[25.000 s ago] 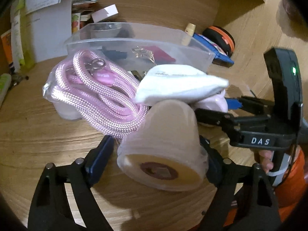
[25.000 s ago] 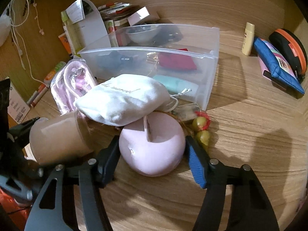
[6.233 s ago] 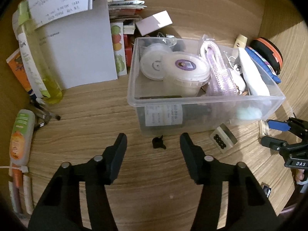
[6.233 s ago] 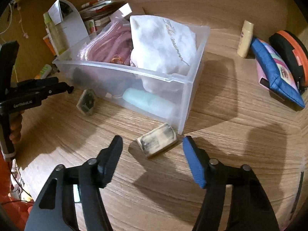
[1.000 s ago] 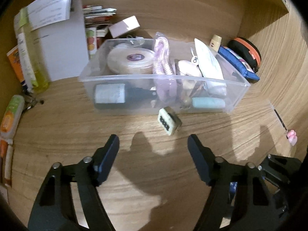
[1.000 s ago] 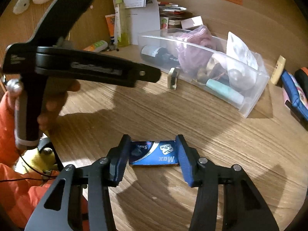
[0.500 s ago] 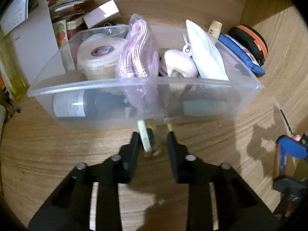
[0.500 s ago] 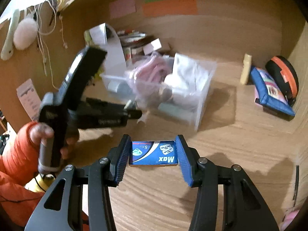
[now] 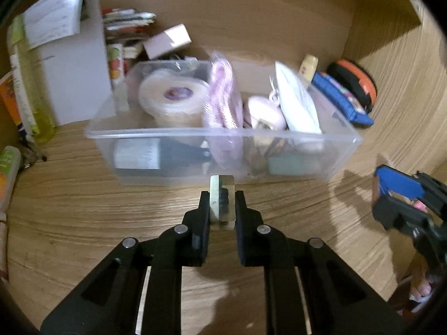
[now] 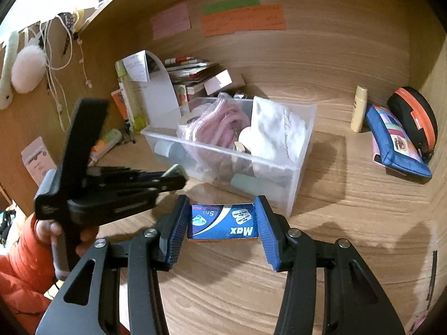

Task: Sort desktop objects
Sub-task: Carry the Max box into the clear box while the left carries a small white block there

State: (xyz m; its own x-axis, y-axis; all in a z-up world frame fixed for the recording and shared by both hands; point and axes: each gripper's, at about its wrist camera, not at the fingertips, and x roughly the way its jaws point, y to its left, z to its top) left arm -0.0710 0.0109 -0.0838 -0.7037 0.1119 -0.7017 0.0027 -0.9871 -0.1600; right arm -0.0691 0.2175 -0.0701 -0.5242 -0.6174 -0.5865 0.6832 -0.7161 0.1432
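Observation:
A clear plastic bin (image 9: 223,135) stands on the wooden desk, holding a tape roll (image 9: 173,100), pink rope (image 9: 223,114), a white pouch (image 9: 296,106) and a dark bottle (image 9: 156,155). My left gripper (image 9: 222,206) is shut on a small pale block (image 9: 221,201) and holds it above the desk, just in front of the bin. It also shows in the right wrist view (image 10: 173,177). My right gripper (image 10: 222,223) is shut on a small blue razor-blade box (image 10: 223,222), held above the desk in front of the bin (image 10: 296,173).
A white carton (image 9: 69,64) and a stack of booklets (image 9: 125,22) stand behind the bin at left. A cream bottle (image 10: 359,109), a blue pouch (image 10: 396,142) and a black-orange case (image 10: 416,117) lie at the right by the side wall. Tubes (image 9: 8,167) lie far left.
My left gripper has lifted the pale block off the desk and drawn back a little from the bin. My right gripper, still holding the blue box, has moved closer to the bin.

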